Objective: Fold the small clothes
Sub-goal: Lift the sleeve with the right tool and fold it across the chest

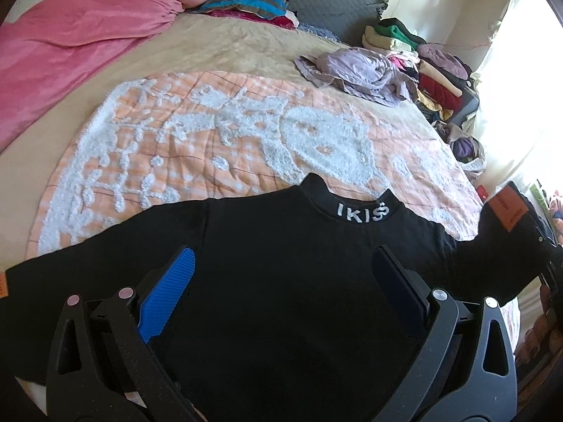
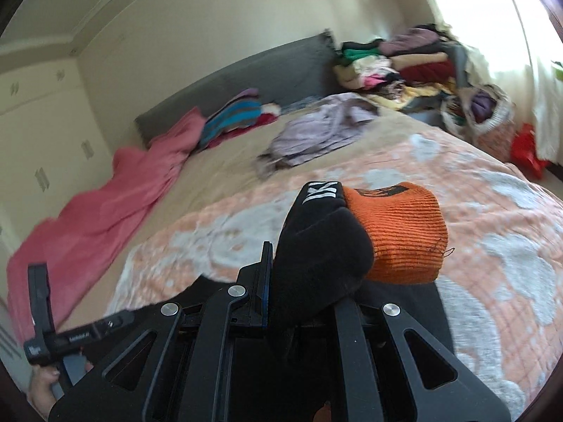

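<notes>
Because a shirt folds best when it lies flat, the black top [image 1: 281, 263] is spread out on the bed [image 1: 228, 52], on top of the peach and white quilt [image 1: 218, 133]. Its neck band with white letters [image 1: 362, 212] points toward the far side of the bed. One long sleeve with an orange cuff [image 1: 2, 283] lies stretched out to the left edge of the left wrist view.

The left tongs [image 1: 281, 274] stand wide above the body of the top. Nothing is between them. They look ready to press down or pinch the cloth, but I cannot tell if they touch it.

The right tongs [image 2: 281, 281] are squeezed tight on the other sleeve [image 2: 316, 260]. They hold the black part just behind the orange cuff [image 2: 401, 235], so the cuff sticks out in front. The sleeve is lifted off the quilt, likely so it can be carried across the top's body to make the first fold.

A lilac garment [image 1: 355, 70] lies crumpled farther up the bed, well apart from the top. A big pile of clothes [image 1: 422, 66] waits near the window. A pink blanket [image 1: 70, 45] is bunched along the left side, out of the way.
</notes>
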Action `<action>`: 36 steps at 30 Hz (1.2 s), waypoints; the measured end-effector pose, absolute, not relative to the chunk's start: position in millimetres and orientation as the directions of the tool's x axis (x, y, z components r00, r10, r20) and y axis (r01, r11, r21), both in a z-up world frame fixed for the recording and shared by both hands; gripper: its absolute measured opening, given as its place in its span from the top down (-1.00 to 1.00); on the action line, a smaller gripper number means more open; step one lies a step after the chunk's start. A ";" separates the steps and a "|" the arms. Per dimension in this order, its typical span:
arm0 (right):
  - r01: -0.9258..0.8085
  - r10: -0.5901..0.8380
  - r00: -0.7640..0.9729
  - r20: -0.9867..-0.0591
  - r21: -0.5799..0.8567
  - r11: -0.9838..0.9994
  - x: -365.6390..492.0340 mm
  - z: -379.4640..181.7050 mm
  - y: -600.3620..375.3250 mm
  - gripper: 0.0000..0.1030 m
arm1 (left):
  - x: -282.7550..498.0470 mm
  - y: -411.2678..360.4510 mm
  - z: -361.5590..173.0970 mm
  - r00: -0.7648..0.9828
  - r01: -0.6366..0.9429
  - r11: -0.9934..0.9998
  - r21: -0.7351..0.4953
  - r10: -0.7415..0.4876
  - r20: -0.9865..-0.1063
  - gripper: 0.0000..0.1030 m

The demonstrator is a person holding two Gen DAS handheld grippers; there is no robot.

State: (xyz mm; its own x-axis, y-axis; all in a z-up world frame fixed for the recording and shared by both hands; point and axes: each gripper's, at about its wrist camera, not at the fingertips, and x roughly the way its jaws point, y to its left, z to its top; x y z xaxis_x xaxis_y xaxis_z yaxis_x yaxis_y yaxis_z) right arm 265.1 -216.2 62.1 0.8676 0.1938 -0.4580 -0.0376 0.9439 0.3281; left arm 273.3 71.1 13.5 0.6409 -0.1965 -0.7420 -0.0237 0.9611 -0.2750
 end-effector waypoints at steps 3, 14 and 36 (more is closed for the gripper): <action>-0.089 0.223 0.852 -0.474 0.289 0.953 271.8 58.2 -186.4 0.84 | 272.2 76.0 15.6 0.646 -0.028 0.962 -0.272 -0.190 -0.740 -0.84; -0.249 0.289 0.772 -0.566 0.150 0.957 287.5 16.1 -94.9 0.83 | 271.2 101.9 2.2 0.627 -0.062 0.937 -0.345 -0.232 -0.744 -0.83; -0.523 0.372 0.645 -0.667 -0.031 0.852 246.9 -36.0 -12.8 -0.33 | 264.1 135.9 -26.7 0.577 -0.060 0.798 -0.600 -0.463 -0.673 -0.27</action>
